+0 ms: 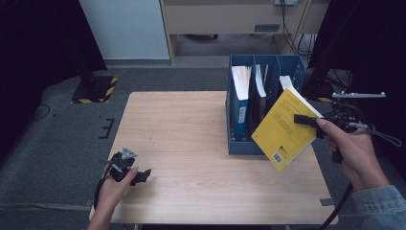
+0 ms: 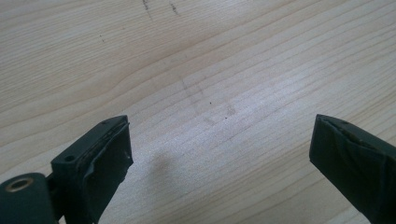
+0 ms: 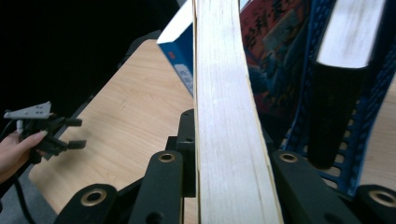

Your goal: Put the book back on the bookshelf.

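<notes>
A yellow book (image 1: 282, 129) hangs tilted in the air, just right of and in front of the blue file rack (image 1: 244, 147). My right gripper (image 1: 302, 119) is shut on its right edge; in the right gripper view the book's pale page edge (image 3: 224, 116) stands clamped between the jaws of that gripper (image 3: 229, 175). My left gripper (image 1: 142, 176) lies low at the table's front left, held by a hand. Its jaws stand wide apart over bare wood, so the left gripper (image 2: 219, 149) is open with nothing between them. It also appears far off in the right gripper view (image 3: 70, 135).
The rack holds a blue book (image 1: 239, 108) and a dark book (image 1: 259, 98) upright in its slots. The wooden table (image 1: 182, 124) has bare room left of the rack. A yellow-and-black striped base (image 1: 95, 88) sits on the floor at the far left.
</notes>
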